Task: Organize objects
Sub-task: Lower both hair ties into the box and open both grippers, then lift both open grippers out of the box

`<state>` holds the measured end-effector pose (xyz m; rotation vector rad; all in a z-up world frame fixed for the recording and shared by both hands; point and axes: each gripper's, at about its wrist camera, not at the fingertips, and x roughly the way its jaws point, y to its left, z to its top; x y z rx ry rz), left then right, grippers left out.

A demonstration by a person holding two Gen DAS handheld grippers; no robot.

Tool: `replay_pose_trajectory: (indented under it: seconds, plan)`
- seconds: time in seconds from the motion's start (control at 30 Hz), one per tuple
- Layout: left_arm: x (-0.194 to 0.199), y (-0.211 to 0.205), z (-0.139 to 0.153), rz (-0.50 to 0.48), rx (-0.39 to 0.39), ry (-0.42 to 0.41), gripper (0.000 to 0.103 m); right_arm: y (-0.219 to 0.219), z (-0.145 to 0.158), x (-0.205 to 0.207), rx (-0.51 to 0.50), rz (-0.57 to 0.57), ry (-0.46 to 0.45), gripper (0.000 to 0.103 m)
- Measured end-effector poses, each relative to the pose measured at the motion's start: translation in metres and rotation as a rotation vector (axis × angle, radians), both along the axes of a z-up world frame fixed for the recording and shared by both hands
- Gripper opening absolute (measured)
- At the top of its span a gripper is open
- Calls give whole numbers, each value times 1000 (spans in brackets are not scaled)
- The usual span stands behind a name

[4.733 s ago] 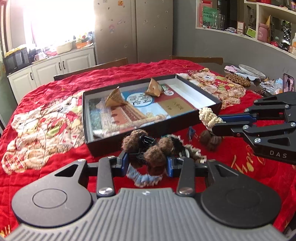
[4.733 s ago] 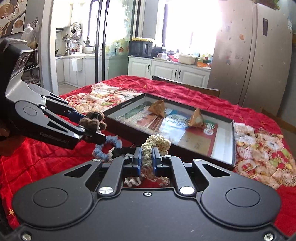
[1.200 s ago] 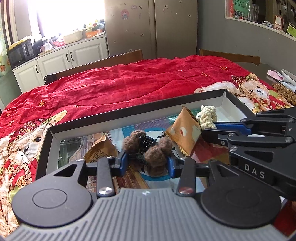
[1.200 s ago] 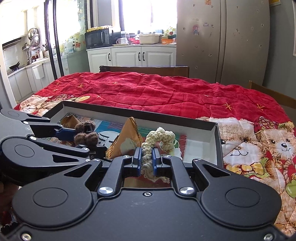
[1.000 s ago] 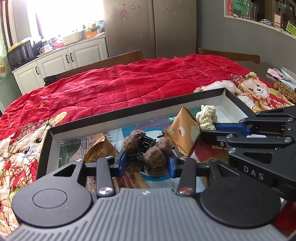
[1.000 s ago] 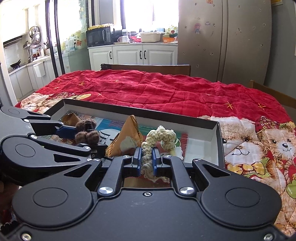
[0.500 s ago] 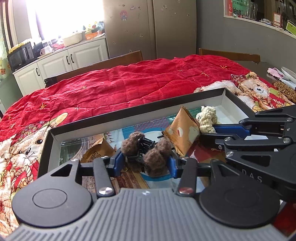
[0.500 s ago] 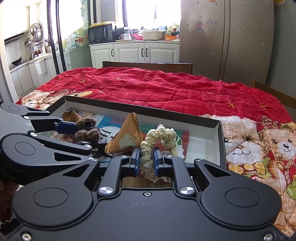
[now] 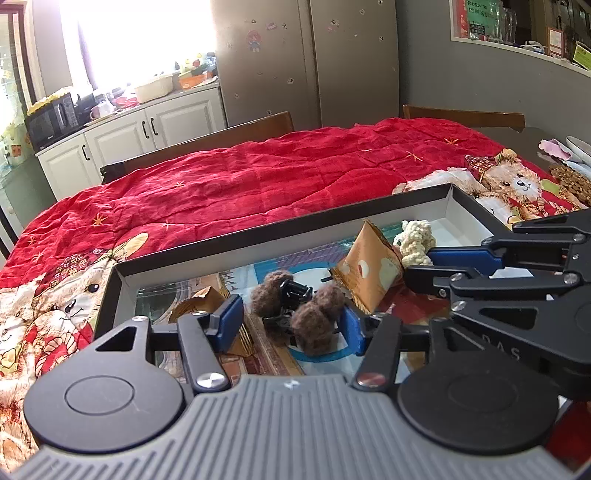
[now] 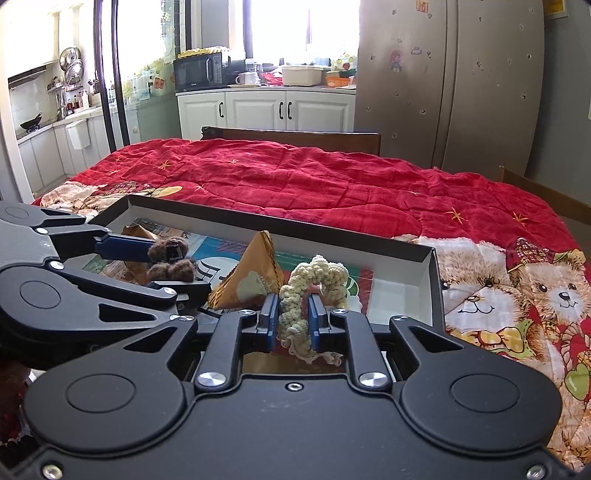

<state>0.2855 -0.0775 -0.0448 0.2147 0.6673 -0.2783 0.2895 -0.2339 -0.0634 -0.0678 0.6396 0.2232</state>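
So, a kitchen-dining room: a steel double-door fridge (image 10: 448, 81) with small stickers stands at the back, white cabinets (image 10: 264, 110) under a bright window, a black microwave (image 10: 197, 72) on the counter, pans hanging at far left in the right wrist view. A red quilted blanket (image 9: 295, 177) with teddy-bear prints covers the table; wooden chair backs (image 10: 291, 138) sit behind it. A wall shelf (image 9: 517, 22) at upper right of the left wrist view holds glasses and signs, text too small to read.

A shallow black box (image 9: 258, 236) with white inner walls lies on the blanket, its floor lined with a printed picture. Two triangular tan snack packets lie inside: one (image 9: 373, 269) propped upright near the middle, one (image 9: 199, 302) flatter toward the left end.

The left gripper (image 9: 288, 325) sits low over the box with its blue pads spread wide; the brown pompom hair clip (image 9: 299, 310) lies between them on the box floor, its right pompom touching the right pad, clear of the left pad. The right gripper (image 10: 291, 317) has its pads slightly apart around the cream knitted scrunchie (image 10: 310, 291); whether they press on it cannot be told. The scrunchie hangs above the box floor just beside the upright packet.

Readable writing: "DAS" on the right gripper body in the left wrist view.
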Motion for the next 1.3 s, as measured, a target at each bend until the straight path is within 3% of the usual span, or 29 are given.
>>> replay_pose_trajectory:
  seconds: [0.4,0.6,0.83,1.3]
  plan:
    - [-9,3,7,23,-6,-13,78,0,6,-6,5,-22,-24,18]
    - [-15,7,13,33,-14,-21,80,-1,13,-11,6,-37,-37,26]
    - [-28,10,24,35,-18,-43,83,-1,22,-20,16,-35,-49,28]
    - [-64,25,53,22,-29,-88,89,4,53,-61,8,7,-99,34]
